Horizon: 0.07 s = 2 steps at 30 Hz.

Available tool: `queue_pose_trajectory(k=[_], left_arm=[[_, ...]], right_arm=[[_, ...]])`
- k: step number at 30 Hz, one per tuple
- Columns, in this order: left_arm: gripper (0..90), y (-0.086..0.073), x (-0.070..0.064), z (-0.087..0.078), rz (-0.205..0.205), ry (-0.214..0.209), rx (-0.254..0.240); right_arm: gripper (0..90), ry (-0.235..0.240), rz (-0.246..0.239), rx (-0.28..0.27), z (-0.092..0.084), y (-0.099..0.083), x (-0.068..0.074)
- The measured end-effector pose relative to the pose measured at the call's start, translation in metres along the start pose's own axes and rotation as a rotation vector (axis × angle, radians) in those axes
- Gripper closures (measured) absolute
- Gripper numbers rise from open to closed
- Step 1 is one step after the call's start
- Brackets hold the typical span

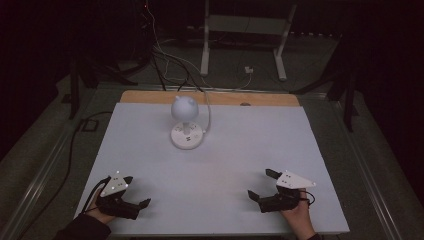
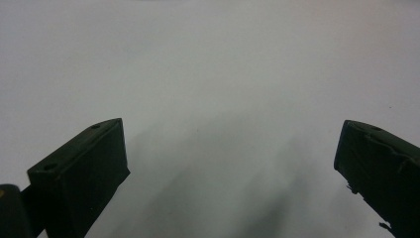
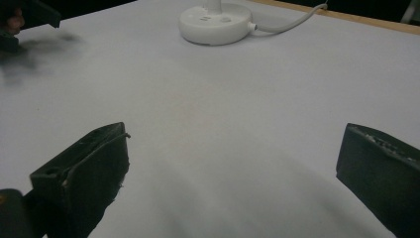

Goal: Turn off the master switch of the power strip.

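Near the table's front edge, left gripper (image 1: 137,192) spread wide, empty, right gripper (image 1: 261,185) likewise, lamp (image 1: 186,122) well apart.

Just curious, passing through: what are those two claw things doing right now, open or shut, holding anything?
Left gripper: open, holding nothing, low over the table.
Right gripper: open, holding nothing, facing the lamp.

The white table sheet (image 1: 215,170) lies bare between the left gripper (image 1: 138,191) and the right gripper (image 1: 260,184), both with jaws wide apart. Straight ahead, well apart from both, stands a white lamp (image 1: 186,120); its cord (image 1: 207,112) trails back, seemingly over the far edge in the dimness.
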<state>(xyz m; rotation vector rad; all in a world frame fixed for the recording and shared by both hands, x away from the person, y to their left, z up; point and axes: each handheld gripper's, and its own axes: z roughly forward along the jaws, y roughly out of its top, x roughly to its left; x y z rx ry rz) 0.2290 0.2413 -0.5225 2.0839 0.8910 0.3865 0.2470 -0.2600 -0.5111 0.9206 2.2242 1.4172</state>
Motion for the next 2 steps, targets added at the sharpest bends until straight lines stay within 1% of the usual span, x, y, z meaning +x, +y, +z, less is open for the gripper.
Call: queue_pose_trajectory(k=[2], left_arm=[[0.6,0.0004,-0.0003,-0.0001,-0.003,-0.001,-0.007]], right_arm=[[0.0,0.001,0.002,0.001,0.0002,-0.0001,0.0002]])
